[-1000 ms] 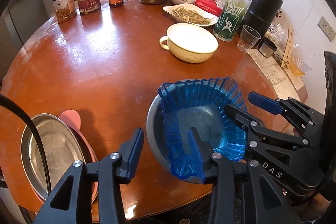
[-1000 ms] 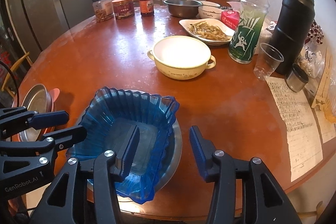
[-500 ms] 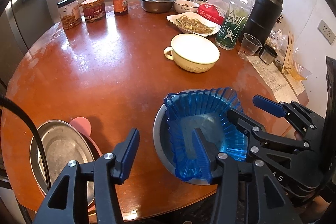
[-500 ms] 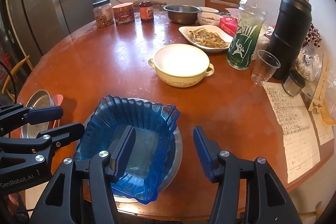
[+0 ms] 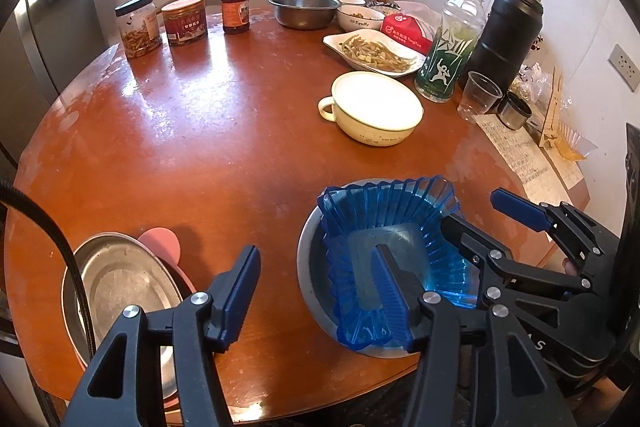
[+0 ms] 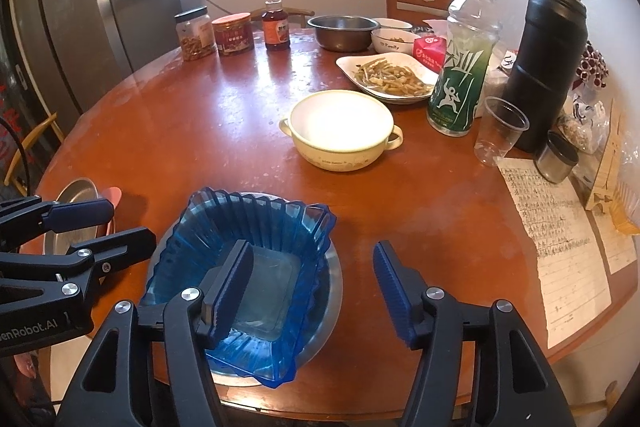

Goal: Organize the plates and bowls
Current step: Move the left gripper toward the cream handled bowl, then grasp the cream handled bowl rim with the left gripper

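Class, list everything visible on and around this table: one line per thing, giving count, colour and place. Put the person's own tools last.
blue dish: 1, clear blue, in steel bowl
steel bowl: 1, silver, near edge
steel plate: 1, silver, on pink plate, left
pink plate: 1, pink
handled bowl: 1, cream, centre
far steel bowl: 1, silver
food plate: 1, white
jars: 2, far side
sauce bottle: 1, brown
green bottle: 1
flask: 1, black
cup: 1, clear
table: 1, brown
left hand-held gripper: open
right hand-held gripper: open

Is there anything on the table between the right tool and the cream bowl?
Nothing visible. Bare table lies between the right tool and the cream bowl; the blue dish sits to its left side.
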Demonstrator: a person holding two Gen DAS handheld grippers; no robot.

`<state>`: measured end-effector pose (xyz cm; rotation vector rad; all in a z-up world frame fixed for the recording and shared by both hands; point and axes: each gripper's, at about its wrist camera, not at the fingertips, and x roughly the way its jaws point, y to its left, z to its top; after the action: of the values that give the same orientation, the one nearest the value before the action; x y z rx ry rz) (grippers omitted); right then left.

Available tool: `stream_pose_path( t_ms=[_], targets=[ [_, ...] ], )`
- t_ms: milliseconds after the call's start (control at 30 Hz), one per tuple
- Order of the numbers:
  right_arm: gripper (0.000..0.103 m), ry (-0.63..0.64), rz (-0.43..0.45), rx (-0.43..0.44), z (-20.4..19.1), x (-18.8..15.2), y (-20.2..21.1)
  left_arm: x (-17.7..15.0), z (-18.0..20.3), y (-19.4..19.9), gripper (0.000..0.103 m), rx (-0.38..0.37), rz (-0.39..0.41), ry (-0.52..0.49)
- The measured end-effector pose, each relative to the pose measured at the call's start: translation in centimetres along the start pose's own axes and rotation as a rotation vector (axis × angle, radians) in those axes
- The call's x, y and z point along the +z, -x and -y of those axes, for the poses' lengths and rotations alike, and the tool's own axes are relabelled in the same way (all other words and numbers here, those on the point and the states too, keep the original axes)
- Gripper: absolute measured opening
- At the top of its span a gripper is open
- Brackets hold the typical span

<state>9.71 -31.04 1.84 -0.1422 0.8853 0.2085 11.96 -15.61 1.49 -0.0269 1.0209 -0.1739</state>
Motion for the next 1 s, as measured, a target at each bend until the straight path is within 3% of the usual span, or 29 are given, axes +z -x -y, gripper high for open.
stream_pose_path(
  t_ms=[300, 600, 833, 1000],
  targets=[
    [0.065, -0.047, 0.034, 0.000, 2.3, 1.2, 0.2, 3.8, 0.5, -0.2, 0.058, -0.016, 0.030, 0.009],
    [0.066, -0.124, 0.068, -0.036, 7.2, 5.3, -1.3, 9.0, 1.1, -3.7, 0.059, -0.014, 0.001, 0.028],
    [0.066, -0.167, 0.016, -0.003, 9.6, 8.4, -5.9, 12.5, 1.1, -8.4, 0.059, -0.031, -0.061, 0.076],
    [0.066, -0.185, -0.060, 0.015, 10.5, 9.5, -10.1, 13.3, 1.0, -11.8, 0.059, -0.049, -0.136, 0.109]
  ],
)
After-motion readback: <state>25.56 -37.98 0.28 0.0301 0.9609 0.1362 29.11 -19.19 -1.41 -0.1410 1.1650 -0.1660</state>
